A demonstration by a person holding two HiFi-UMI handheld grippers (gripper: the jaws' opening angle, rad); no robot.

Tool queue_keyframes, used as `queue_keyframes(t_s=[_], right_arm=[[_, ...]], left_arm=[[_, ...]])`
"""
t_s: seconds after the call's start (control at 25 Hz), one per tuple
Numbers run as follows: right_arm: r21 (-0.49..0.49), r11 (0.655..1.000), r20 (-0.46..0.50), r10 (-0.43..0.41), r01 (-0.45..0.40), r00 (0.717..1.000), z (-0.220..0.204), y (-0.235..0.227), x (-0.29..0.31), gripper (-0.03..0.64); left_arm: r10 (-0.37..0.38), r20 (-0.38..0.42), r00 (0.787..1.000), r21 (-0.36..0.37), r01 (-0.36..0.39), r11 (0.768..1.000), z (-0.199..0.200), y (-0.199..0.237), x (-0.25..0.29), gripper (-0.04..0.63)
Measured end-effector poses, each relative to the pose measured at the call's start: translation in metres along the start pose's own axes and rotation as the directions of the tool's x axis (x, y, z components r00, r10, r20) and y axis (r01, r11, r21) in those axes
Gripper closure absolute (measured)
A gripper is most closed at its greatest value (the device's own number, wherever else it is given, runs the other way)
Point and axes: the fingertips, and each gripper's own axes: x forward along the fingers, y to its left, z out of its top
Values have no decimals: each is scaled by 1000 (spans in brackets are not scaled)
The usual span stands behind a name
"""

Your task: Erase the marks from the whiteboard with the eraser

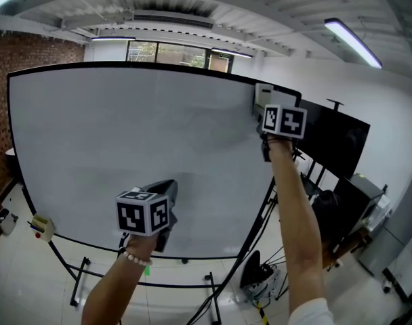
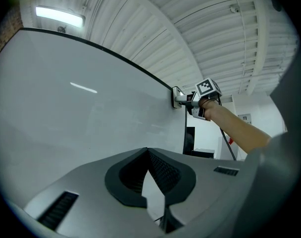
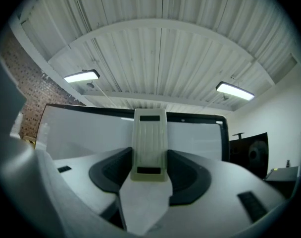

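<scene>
Fingers [image 3: 110, 171] of R gripper [image 3: 150, 158] are clamped on the cream ribbed plastic eraser [image 3: 150, 135], one each side. Eraser sits upright, roughly centred btw them. Head view puts it at the top-right corner of the big black-framed whiteboard [image 1: 125, 147], touching or v. close to the surface, can't tell which. L gripper [image 2: 147, 151] has its fingers closed tip to tip w/ nothing btw them. It hangs in front of the board's lower middle, well apart from the eraser.

Board looks near clean from here. No clear marker strokes in any view. Maybe faint grey haze mid-right, too weak to call. My read: mostly done, or this is a corner/edge clean-up pass.

To do this step well, imo:
- Wiping face flat on the board, not on an edge. R arm [image 1: 294, 202] is stretched up high, so tilt is likely.
- Even pressure, overlapping strokes along the top edge, then down the right side. Don't ride onto the black frame [image 1: 125, 65].
- Grip is on the eraser's lower half, so side load could twist it. Go slow.
- Hold L gripper off the surface. Board is on a wheeled-looking stand [image 1: 80, 276] and may rock if pushed hard.
- Check for residue from an angle, since glare from the ceiling lights [image 3: 81, 76] can hide it.
</scene>
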Motion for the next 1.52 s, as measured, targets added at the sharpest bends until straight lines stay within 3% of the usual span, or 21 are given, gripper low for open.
queue_keyframes(t_s=[0.36, 0.76, 1.12, 1.52], right_arm=[[-11, 1000, -1, -7, 7, 1000, 17, 108, 14, 371], [-22, 1000, -8, 17, -18, 1000, 33, 250, 28, 370], [1, 1000, -20, 28, -28, 999, 39, 346, 37, 370], [-85, 996, 21, 11, -9, 1000, 50, 424, 45, 370]], left_arm=[[13, 10, 1000, -23, -13, 1000, 19, 83, -70, 607], [90, 4, 996, -61, -89, 994, 31, 189, -174, 607], [184, 4, 983, -76, -183, 980, 40, 276, -278, 607], [180, 40, 983, -123, -174, 977, 48, 343, -307, 607]])
